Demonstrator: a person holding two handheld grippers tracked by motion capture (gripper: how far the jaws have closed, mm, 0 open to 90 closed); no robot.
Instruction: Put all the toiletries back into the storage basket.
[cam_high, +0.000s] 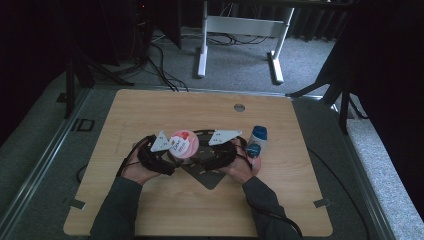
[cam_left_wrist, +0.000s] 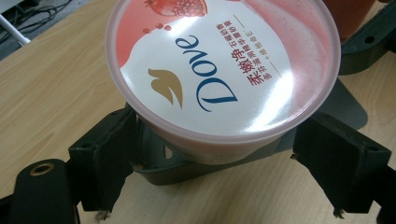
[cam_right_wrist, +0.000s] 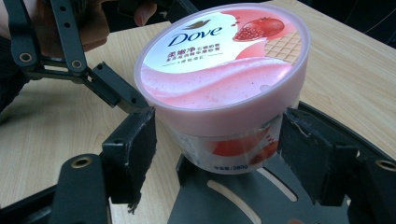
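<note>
The round pink plastic tub (cam_left_wrist: 219, 74) carries "Dove" in dark blue script on its white and pink lid, beside a gold dove emblem and red Chinese characters too small to read surely. In the right gripper view its side label (cam_right_wrist: 233, 151) reads "280g".

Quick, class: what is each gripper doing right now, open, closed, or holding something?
Left gripper: fingers open around the pink Dove tub, not clamped.
Right gripper: open, fingers flanking the same tub, small gaps on both sides.
</note>
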